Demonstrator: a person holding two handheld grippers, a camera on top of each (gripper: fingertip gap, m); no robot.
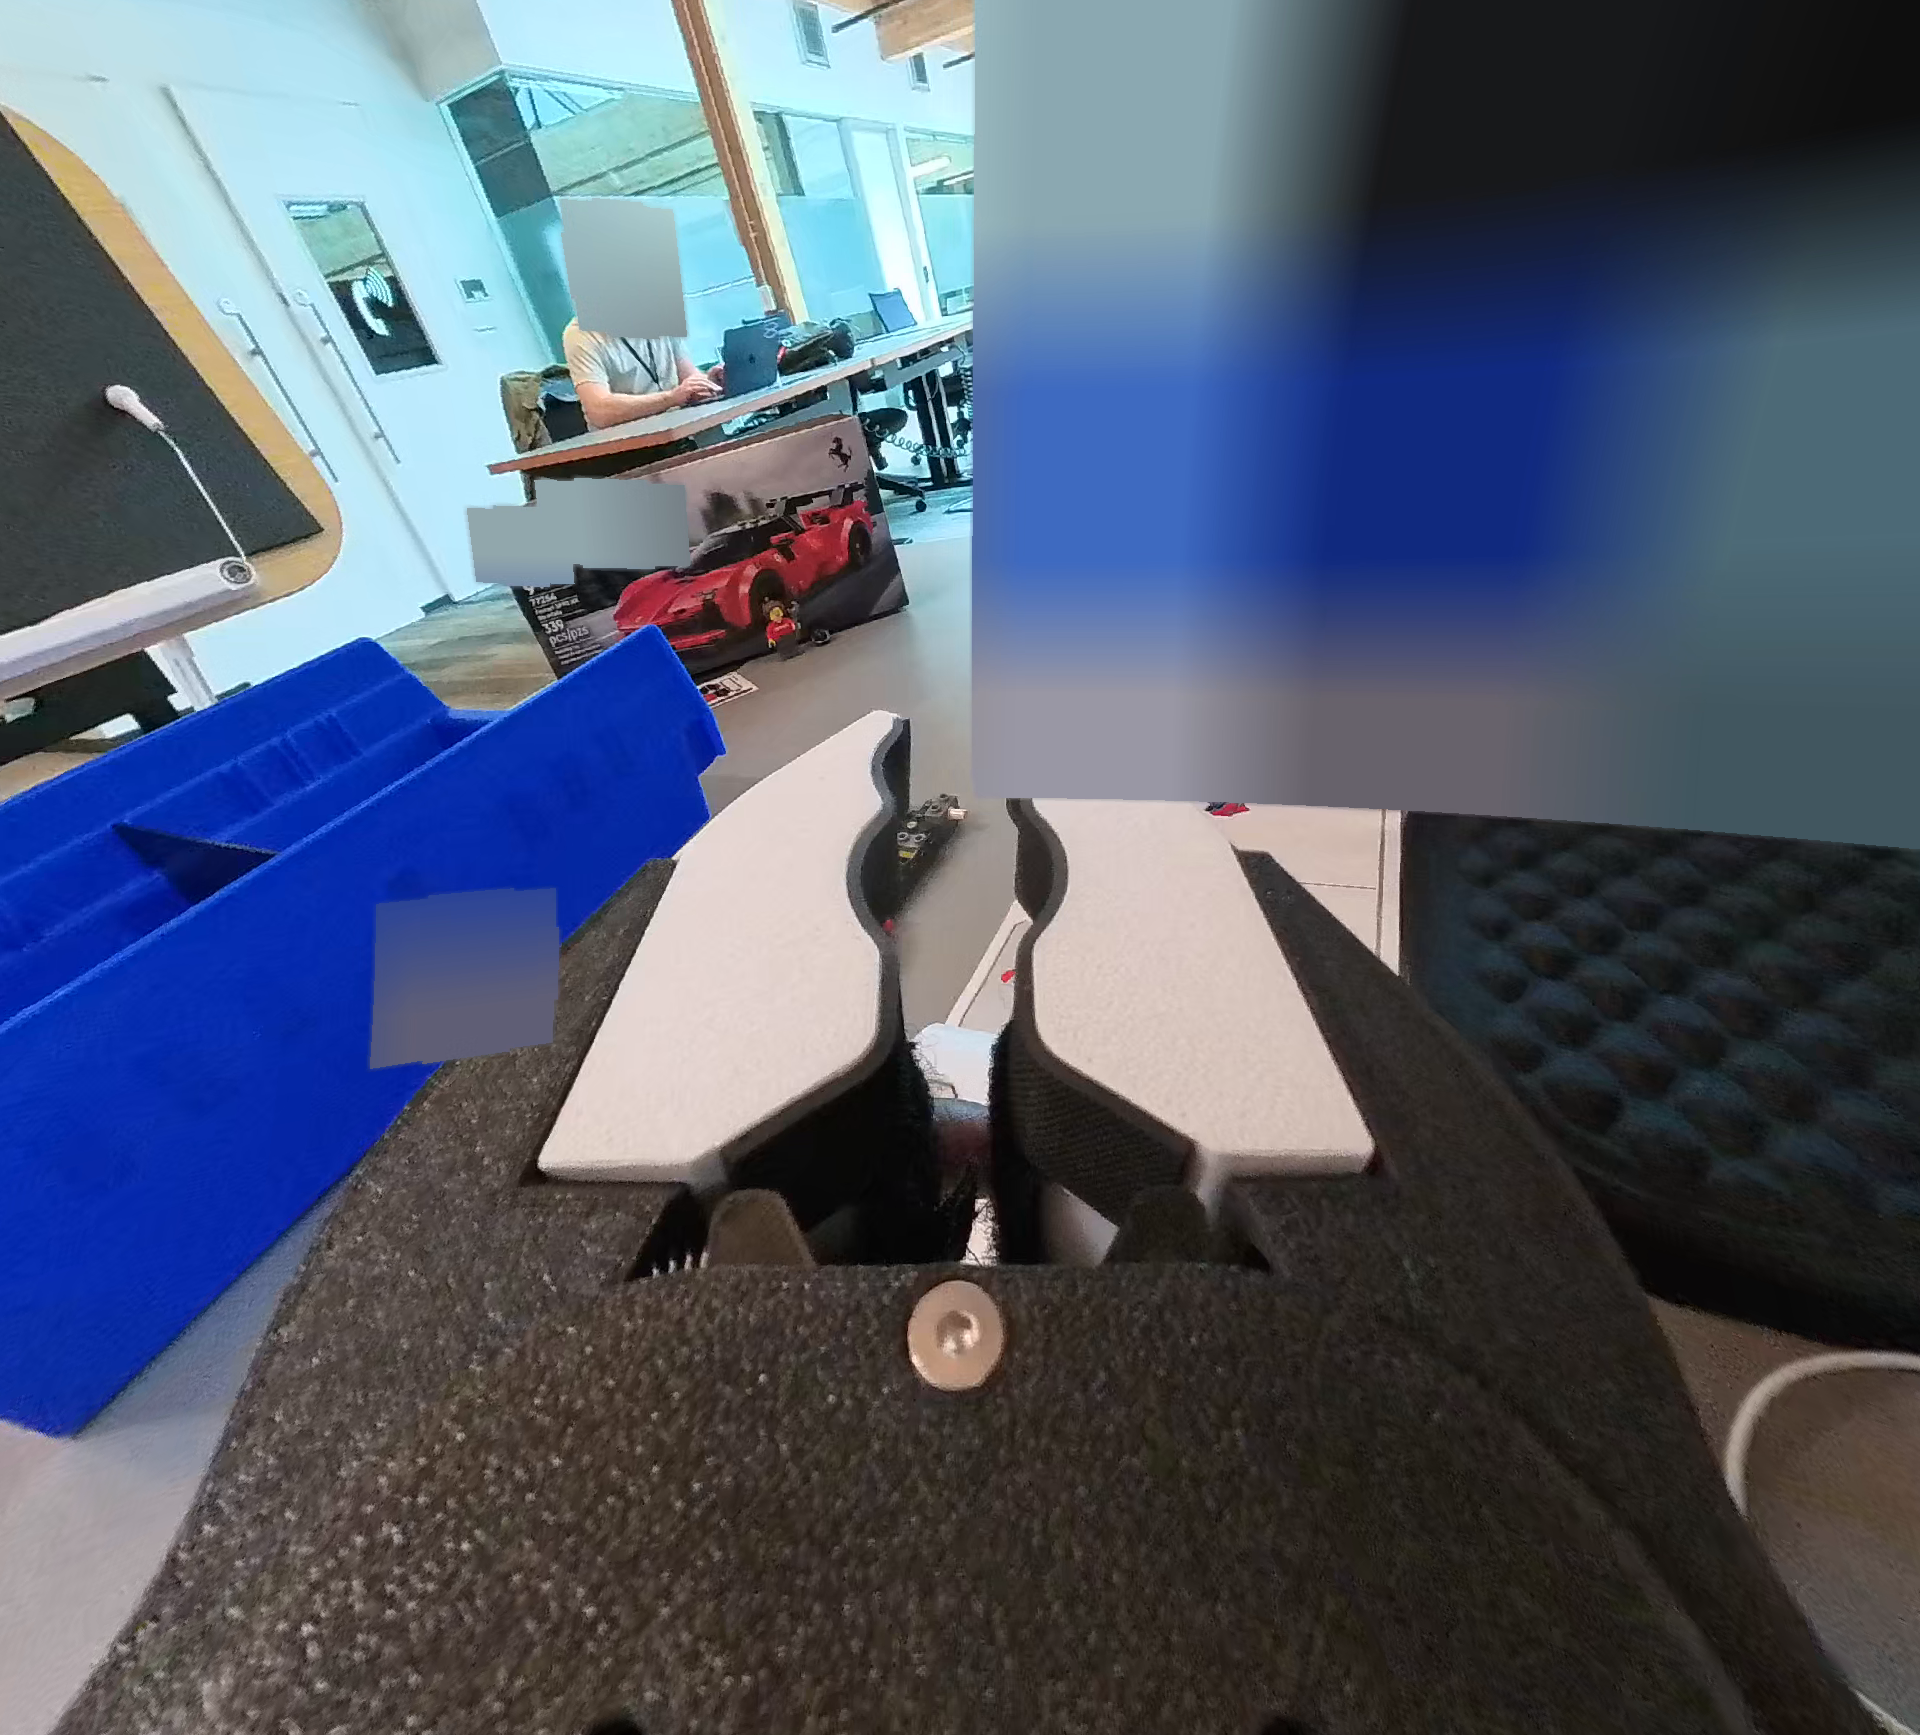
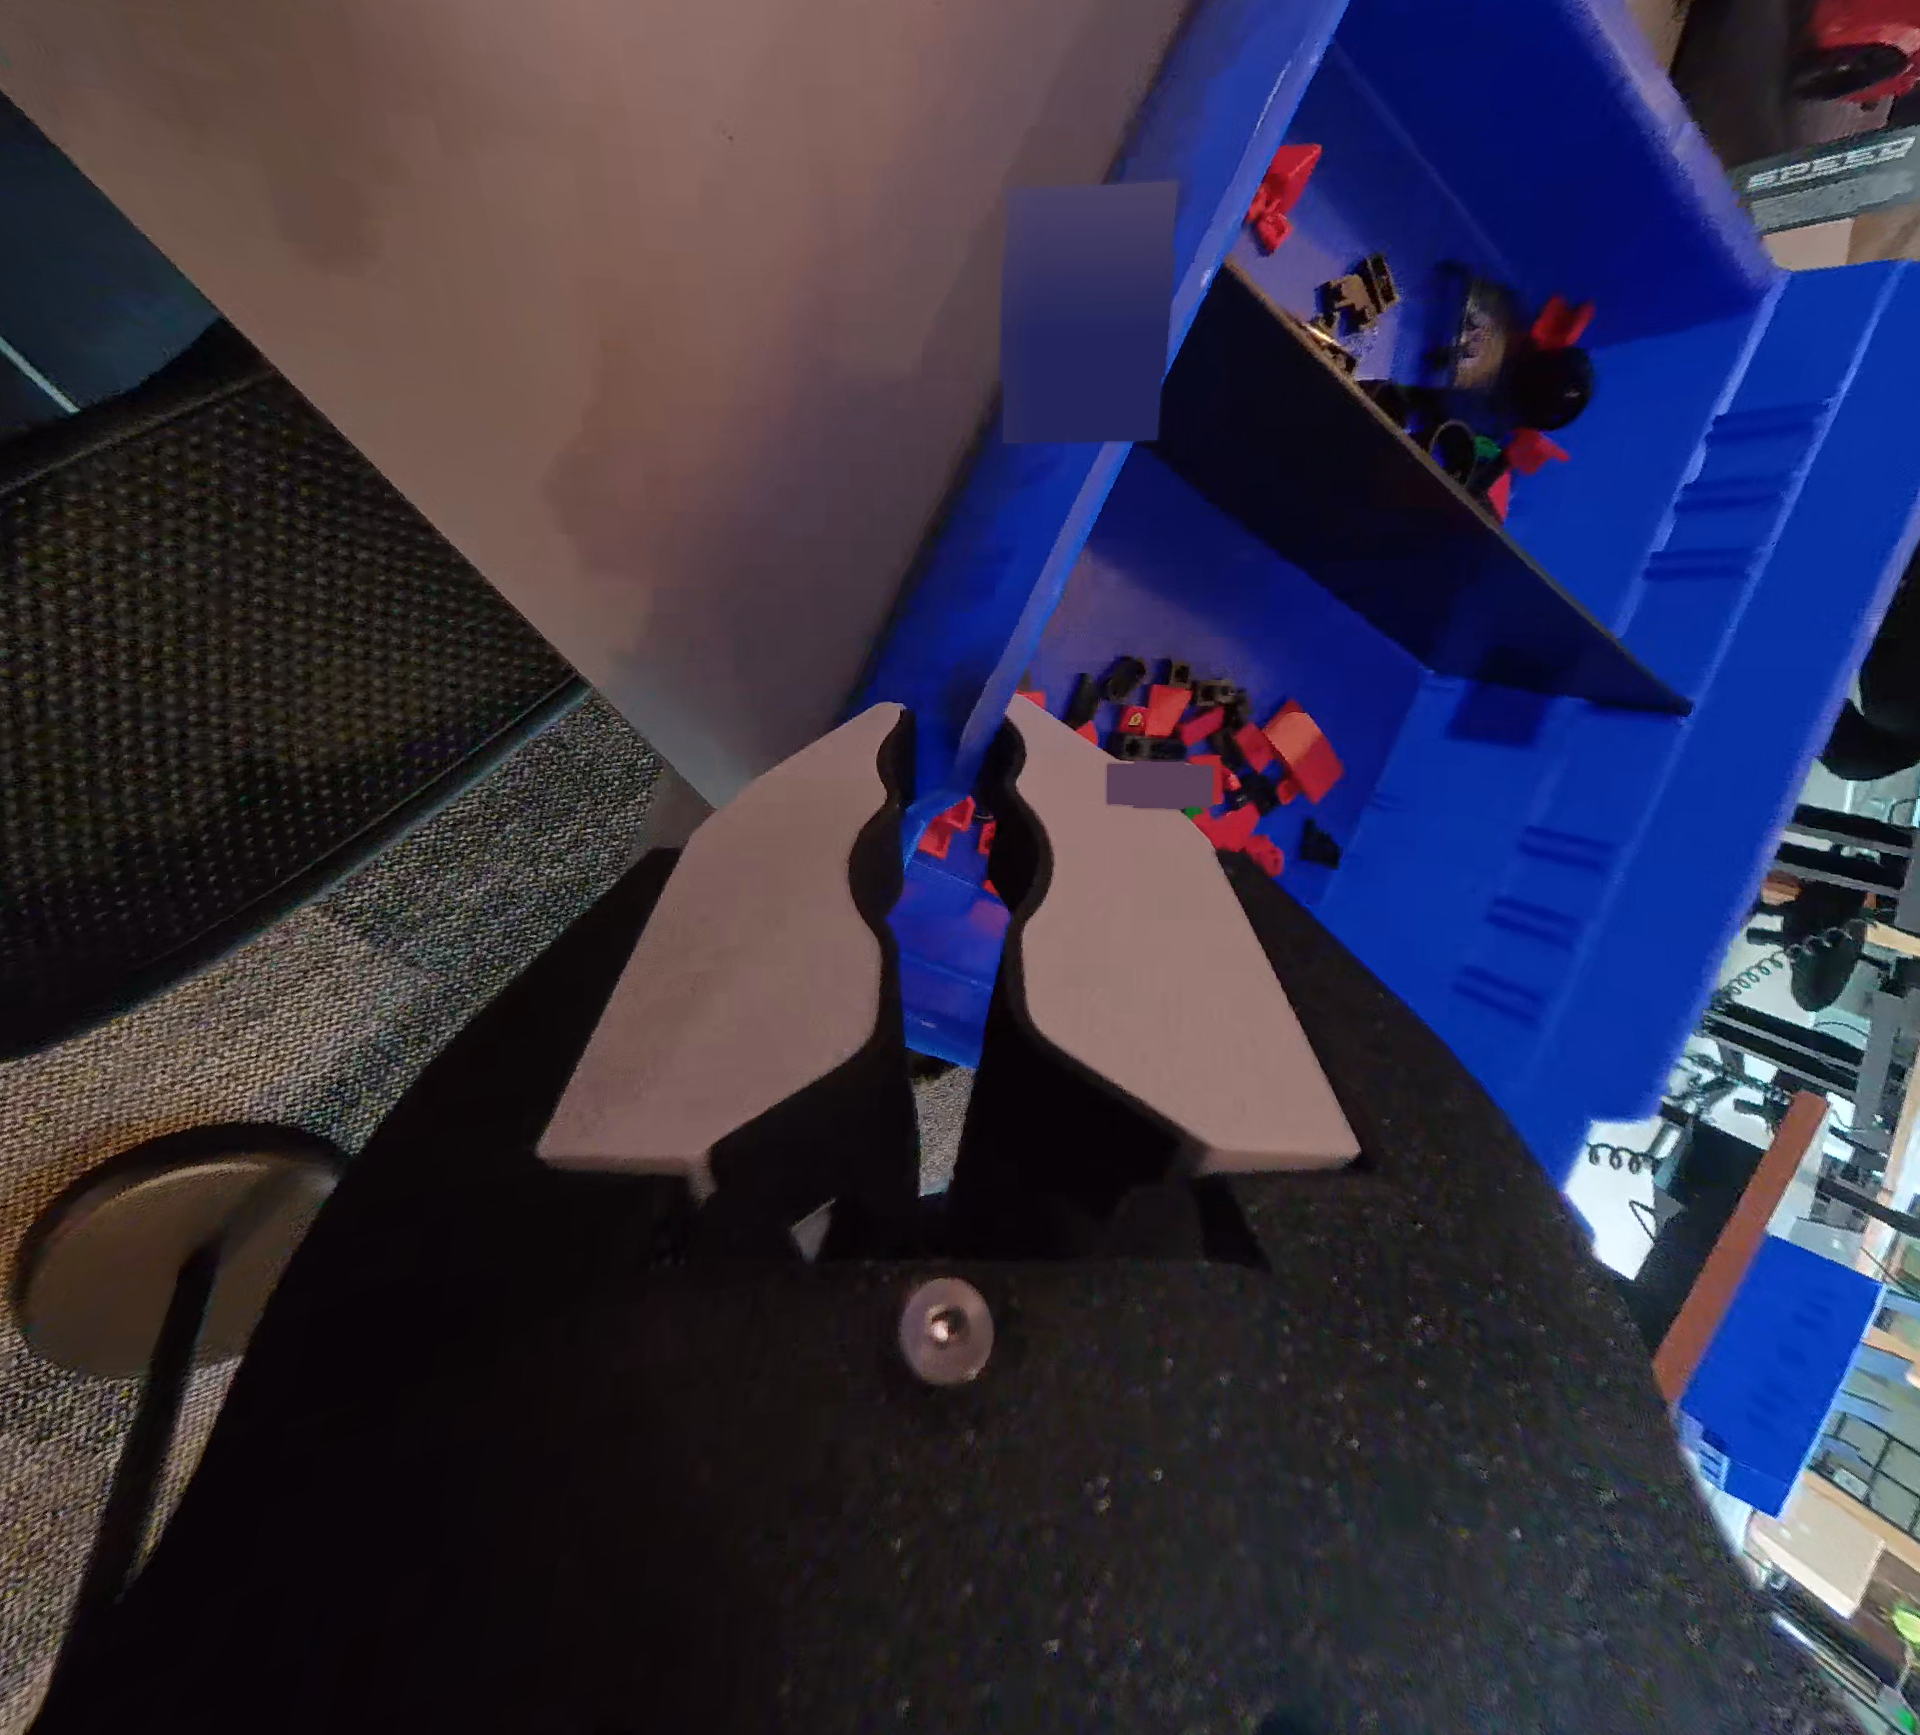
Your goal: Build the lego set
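In the left wrist view my left gripper (image 1: 961, 786) hangs low over the grey table with its jaws a little apart and nothing between them. A small black lego assembly (image 1: 923, 838) lies on the table just beyond the fingertips. In the right wrist view my right gripper (image 2: 954, 735) straddles the front wall of the blue bin (image 2: 1164, 158). The wall fills the gap between the jaws. Loose red and black bricks (image 2: 1216, 750) lie in the bin's near compartment, and more bricks and wheels (image 2: 1475, 355) lie in the far compartment.
The blue bin (image 1: 208, 958) stands left of my left gripper. The lego box (image 1: 748, 563) with a red car stands at the back with a minifigure (image 1: 781, 625) before it. A black mesh chair (image 1: 1683, 1041) is at the right. A person sits at a far desk. There is about 40 centimeters between the tips of the two grippers.
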